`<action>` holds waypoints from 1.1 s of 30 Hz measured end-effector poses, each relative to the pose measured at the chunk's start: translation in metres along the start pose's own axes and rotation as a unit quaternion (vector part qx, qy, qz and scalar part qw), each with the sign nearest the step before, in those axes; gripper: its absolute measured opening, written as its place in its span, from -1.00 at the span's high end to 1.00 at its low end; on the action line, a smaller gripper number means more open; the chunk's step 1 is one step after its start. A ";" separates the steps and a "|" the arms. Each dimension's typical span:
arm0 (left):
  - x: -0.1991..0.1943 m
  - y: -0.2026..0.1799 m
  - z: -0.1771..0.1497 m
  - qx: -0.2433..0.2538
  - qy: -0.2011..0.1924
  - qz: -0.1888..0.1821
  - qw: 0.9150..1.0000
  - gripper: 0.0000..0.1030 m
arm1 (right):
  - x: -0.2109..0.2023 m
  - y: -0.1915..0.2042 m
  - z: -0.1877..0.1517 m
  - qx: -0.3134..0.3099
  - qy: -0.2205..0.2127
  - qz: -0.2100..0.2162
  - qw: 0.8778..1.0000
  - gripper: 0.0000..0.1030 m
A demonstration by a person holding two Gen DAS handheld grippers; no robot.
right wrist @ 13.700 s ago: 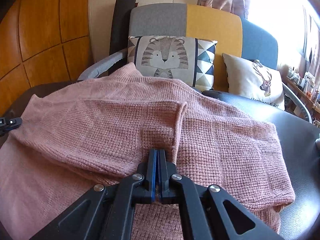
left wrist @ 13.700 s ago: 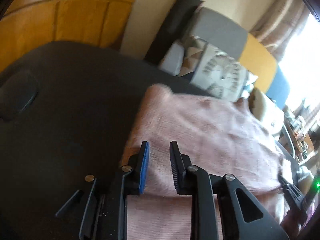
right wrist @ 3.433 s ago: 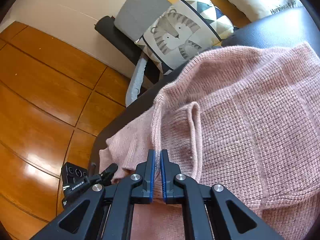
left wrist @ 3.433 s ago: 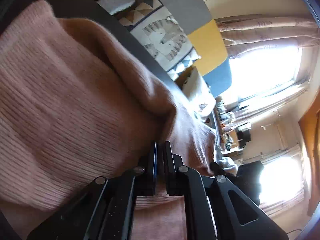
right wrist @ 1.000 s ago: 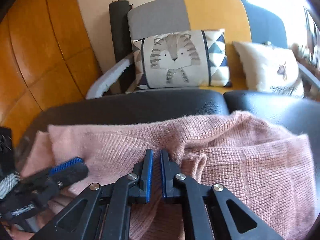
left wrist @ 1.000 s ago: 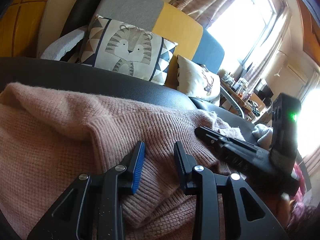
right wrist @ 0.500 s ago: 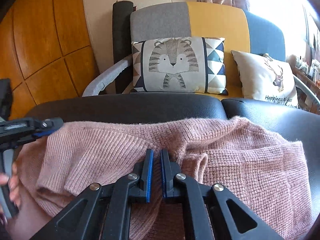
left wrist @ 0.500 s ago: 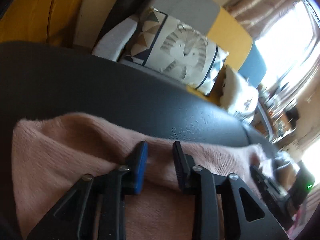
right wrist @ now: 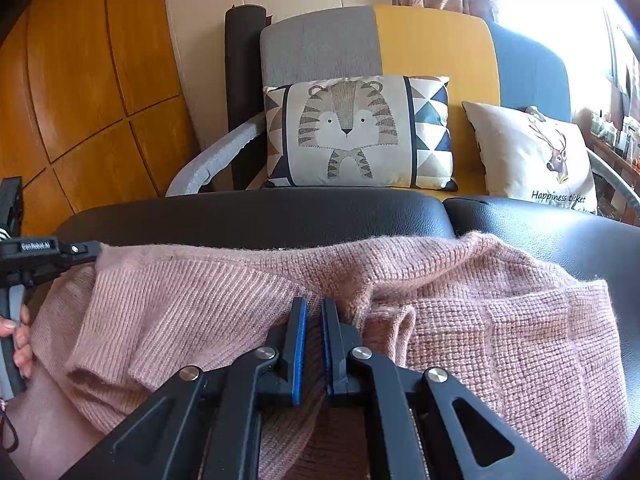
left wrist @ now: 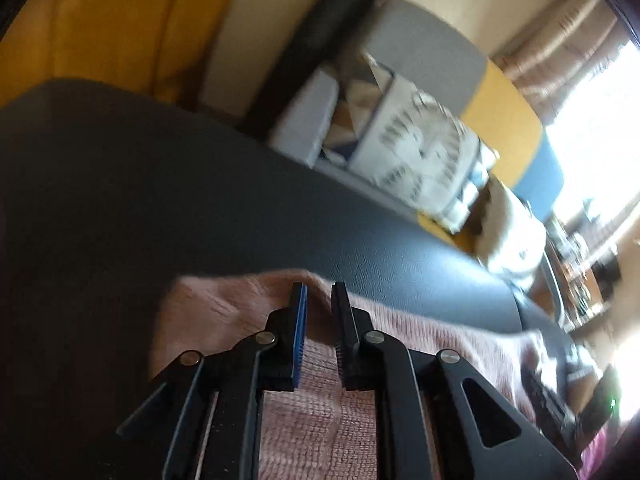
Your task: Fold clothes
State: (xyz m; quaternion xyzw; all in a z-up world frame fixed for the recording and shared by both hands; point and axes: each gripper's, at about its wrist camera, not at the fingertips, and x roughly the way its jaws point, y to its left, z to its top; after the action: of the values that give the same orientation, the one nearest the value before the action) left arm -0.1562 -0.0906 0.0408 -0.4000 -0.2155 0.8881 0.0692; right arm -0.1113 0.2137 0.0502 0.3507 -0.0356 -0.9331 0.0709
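Observation:
A pink knit sweater lies bunched on a black padded surface. My right gripper is shut on a fold near the sweater's middle, with knit showing between the blue pads. My left gripper sits at the sweater's far left corner. Its jaws are closing, with the raised knit edge pinched between them. In the right wrist view the left gripper meets that corner at the far left, and a person's hand holds its handle.
Behind the padded surface stands a grey, yellow and blue sofa with a tiger cushion and a deer cushion. A dark roll leans by the wood-panelled wall. Bare black padding stretches left of the sweater.
My left gripper has slid left along the sweater's far edge to its corner, rolled, and its jaws have narrowed onto the knit. The right gripper has stayed put, still shut on its fold.

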 end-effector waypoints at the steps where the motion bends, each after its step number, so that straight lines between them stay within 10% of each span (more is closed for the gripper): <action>1: -0.009 -0.009 -0.003 0.003 -0.014 -0.012 1.000 0.73 | 0.000 0.000 0.000 0.000 0.000 0.000 1.000 0.91; 8: -0.002 -0.137 -0.050 0.131 0.031 -0.157 0.978 0.67 | 0.000 -0.001 0.000 0.003 0.000 0.004 1.000 0.91; 10: 0.014 -0.162 -0.063 0.171 0.055 -0.141 0.973 0.64 | 0.000 -0.002 0.000 0.005 0.000 0.006 1.000 0.91; 13: 0.041 -0.169 -0.080 0.202 0.090 -0.093 0.971 0.64 | 0.000 -0.004 0.000 0.010 0.001 0.011 1.000 0.91; 27: 0.022 -0.125 -0.097 0.204 0.037 -0.165 0.964 0.64 | -0.002 -0.024 0.011 0.057 0.035 0.078 0.995 0.86; 33: 0.022 -0.123 -0.097 0.199 0.037 -0.172 0.964 0.64 | -0.021 0.019 0.015 -0.028 0.047 0.114 0.992 0.84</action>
State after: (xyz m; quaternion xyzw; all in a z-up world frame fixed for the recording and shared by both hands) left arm -0.1056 0.0578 0.0224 -0.3678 -0.0967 0.8724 0.3069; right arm -0.1034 0.1988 0.0770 0.3859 -0.0455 -0.9020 0.1881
